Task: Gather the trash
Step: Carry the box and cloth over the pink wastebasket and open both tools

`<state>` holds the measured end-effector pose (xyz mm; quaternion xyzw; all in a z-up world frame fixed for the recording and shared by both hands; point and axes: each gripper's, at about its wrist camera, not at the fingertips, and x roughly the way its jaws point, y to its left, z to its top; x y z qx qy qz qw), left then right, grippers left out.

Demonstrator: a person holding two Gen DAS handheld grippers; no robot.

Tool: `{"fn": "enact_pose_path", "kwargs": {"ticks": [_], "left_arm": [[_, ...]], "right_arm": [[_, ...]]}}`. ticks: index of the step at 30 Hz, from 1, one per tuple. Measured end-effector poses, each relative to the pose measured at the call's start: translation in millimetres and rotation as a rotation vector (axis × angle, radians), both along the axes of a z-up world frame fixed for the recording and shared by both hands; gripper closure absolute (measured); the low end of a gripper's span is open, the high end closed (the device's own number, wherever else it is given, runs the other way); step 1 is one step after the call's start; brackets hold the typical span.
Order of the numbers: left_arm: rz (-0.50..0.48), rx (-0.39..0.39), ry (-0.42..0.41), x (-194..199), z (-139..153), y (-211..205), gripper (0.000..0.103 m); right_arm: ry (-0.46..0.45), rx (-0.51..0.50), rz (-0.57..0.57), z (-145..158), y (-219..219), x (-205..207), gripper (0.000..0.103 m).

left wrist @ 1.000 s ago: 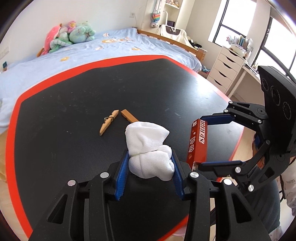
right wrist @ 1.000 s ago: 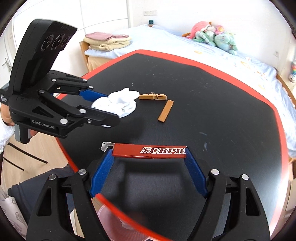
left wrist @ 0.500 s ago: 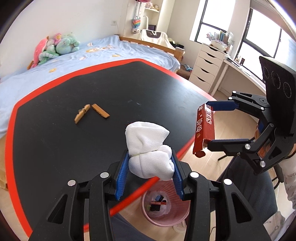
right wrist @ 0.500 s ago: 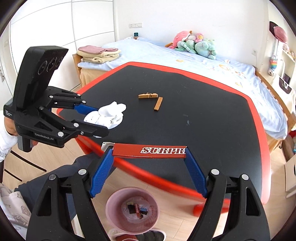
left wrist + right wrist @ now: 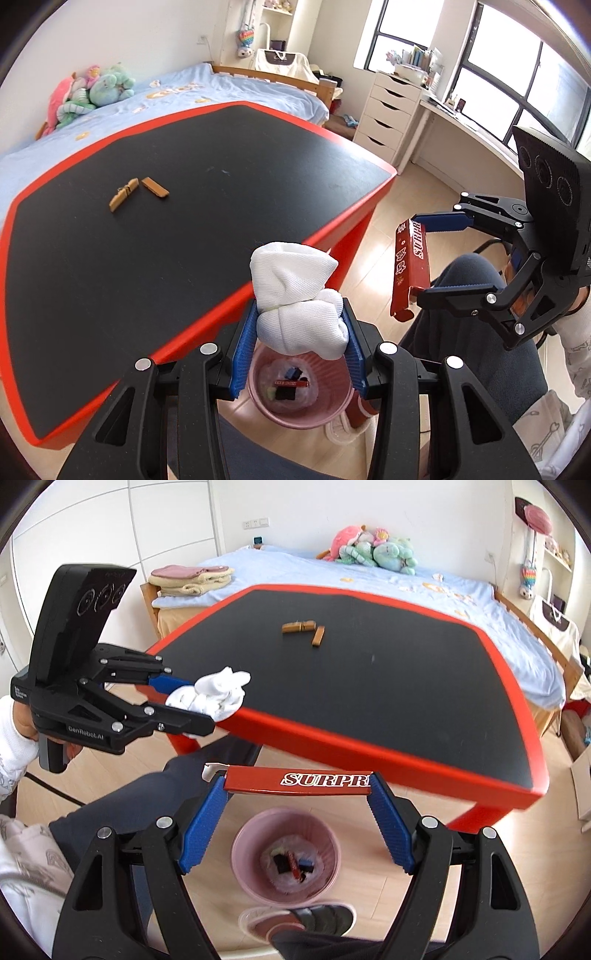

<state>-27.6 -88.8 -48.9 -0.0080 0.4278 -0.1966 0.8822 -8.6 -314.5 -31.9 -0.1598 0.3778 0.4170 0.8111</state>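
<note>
Nearest, the left gripper (image 5: 297, 343) is clamped on a white wadded cloth (image 5: 295, 295), right above the pink trash bin (image 5: 332, 417) on the floor. To the right, the right gripper (image 5: 297, 819) is squeezing a red wrapper (image 5: 295, 780) end to end. Farther back, wooden clothespin pieces (image 5: 138, 192) lie on the black table (image 5: 110, 277).
</note>
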Motion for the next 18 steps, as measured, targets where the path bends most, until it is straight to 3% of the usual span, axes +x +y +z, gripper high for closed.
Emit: {"fn": "enact_pose_path", "kwargs": {"ticks": [18], "left_arm": [[-0.049, -0.006, 0.033, -5, -6, -16, 0.061]], "right_arm": [[0.029, -0.009, 0.012, -12, -2, -12, 0.026]]}}
